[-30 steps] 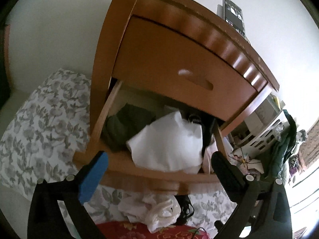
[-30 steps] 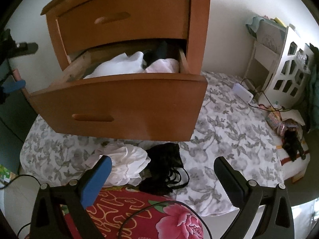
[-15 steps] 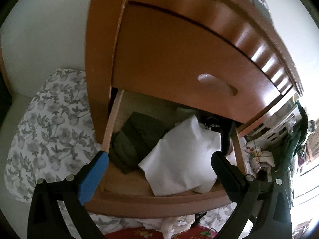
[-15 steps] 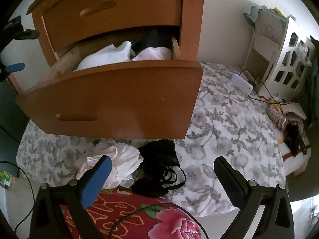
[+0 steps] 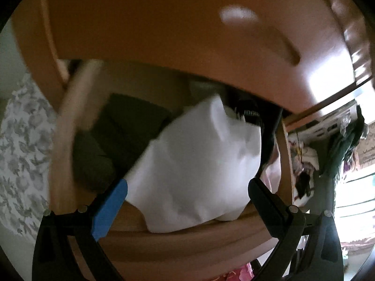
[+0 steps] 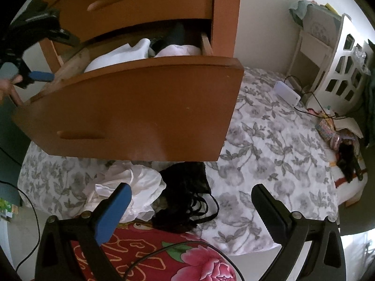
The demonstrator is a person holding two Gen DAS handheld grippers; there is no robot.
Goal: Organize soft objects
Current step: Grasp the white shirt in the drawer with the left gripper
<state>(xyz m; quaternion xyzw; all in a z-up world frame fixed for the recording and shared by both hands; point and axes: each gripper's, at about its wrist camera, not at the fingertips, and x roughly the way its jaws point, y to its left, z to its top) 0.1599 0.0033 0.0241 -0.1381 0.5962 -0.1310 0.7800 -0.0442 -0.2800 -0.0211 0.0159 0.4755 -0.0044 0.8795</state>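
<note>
The folded white cloth (image 5: 194, 161) fills the centre of the left wrist frame, dead ahead of the left gripper (image 5: 187, 193) inside the open brown wooden drawer (image 5: 187, 236), long side running lower left to upper right. That gripper's way nearer, spread wide, holding nothing. The right gripper (image 6: 191, 199) is also agape and empty, over the crumpled white garment (image 6: 131, 187) at lower left.

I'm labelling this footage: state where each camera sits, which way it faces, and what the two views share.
Left wrist: on the left claw, close over the open drawer, aimed down at the white cloth; both fingers spread wide.
Right wrist: on the right claw, lower and farther back, facing the drawer front and floral sheet; its spread fingers, the left claw and a hand show.
Shared: drawer, white cloth.
</note>
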